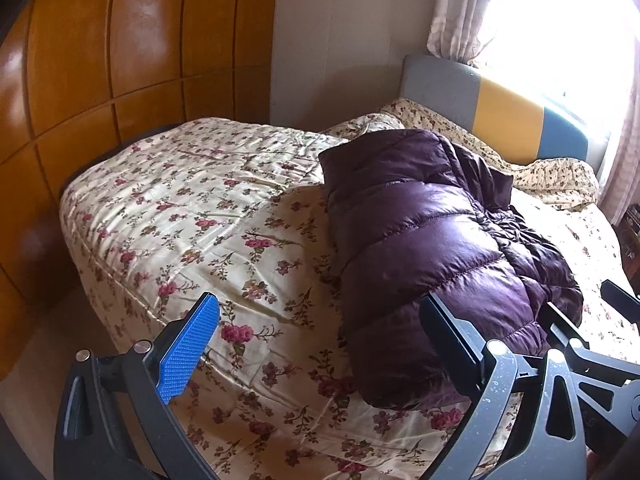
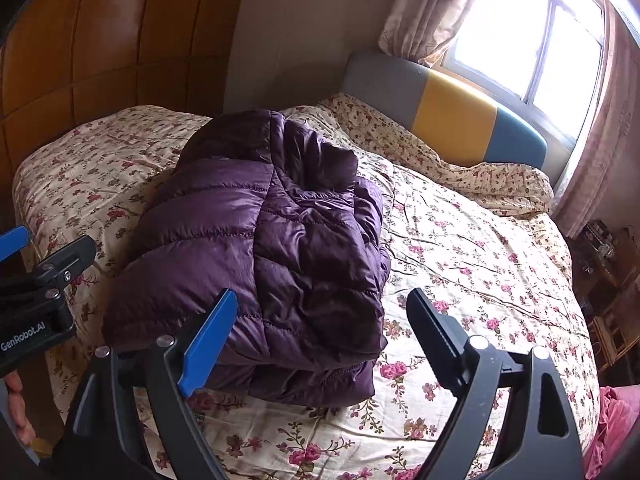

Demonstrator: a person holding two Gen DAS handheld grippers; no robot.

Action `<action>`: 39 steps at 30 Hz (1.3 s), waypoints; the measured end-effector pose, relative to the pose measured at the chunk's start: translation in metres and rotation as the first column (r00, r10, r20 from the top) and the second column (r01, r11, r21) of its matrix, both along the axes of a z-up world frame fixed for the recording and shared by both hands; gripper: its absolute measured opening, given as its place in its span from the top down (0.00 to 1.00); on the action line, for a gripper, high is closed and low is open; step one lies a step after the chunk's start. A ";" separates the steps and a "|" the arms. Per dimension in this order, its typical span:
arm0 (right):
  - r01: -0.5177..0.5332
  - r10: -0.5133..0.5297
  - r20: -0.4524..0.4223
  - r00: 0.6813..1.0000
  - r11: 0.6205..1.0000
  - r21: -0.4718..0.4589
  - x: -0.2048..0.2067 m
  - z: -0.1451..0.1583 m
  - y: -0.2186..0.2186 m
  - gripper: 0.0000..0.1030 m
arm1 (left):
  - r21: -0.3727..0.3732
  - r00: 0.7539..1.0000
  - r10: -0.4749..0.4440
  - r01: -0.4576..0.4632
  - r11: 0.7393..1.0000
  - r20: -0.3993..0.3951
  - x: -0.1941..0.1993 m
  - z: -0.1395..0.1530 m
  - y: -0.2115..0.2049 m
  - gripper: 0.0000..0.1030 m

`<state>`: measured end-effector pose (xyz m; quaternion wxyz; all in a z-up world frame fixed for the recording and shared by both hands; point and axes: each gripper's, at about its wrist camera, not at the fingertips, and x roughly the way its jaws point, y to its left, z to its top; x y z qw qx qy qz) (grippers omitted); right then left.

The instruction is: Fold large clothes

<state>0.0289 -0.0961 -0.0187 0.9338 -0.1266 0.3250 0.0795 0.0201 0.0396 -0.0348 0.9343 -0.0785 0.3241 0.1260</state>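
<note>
A purple quilted down jacket lies folded into a thick bundle on the floral bedspread. Its near end is just ahead of both grippers. My left gripper is open, and its dark right finger stands in front of the jacket's near left corner with no pad pressing on it. In the right wrist view the jacket fills the middle. My right gripper is open, its jaws wide on either side of the jacket's near right end without gripping it. The left gripper's fingers show at the left edge of that view.
A glossy wooden wardrobe runs along the bed's far left side. A grey, yellow and blue headboard stands under the bright window with curtains. A pink cloth lies at the bed's near right. Cluttered shelves stand to the right.
</note>
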 end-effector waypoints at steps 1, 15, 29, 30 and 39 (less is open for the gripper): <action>0.002 -0.002 -0.004 1.000 1.000 0.007 0.001 0.000 -0.001 0.15 | -0.007 1.000 -0.007 0.007 1.000 0.006 -0.001 0.001 0.000 0.03; 0.017 -0.017 -0.027 0.999 1.000 0.015 0.002 -0.001 -0.003 0.12 | 0.007 0.999 0.022 -0.022 1.000 -0.027 0.001 -0.004 0.000 0.03; 0.024 -0.023 -0.027 0.999 0.999 0.021 0.004 -0.001 -0.002 0.10 | 0.005 1.000 0.009 -0.008 1.000 -0.022 -0.001 0.000 -0.006 0.03; 0.023 -0.023 -0.028 0.999 0.999 0.022 0.003 -0.001 -0.002 0.10 | 0.003 1.000 0.007 -0.007 1.000 -0.023 -0.001 0.000 -0.007 0.03; 0.033 -0.032 -0.027 0.999 0.999 0.033 0.004 0.000 -0.005 0.09 | 0.004 1.000 -0.008 0.008 1.000 -0.030 -0.001 0.002 -0.012 0.03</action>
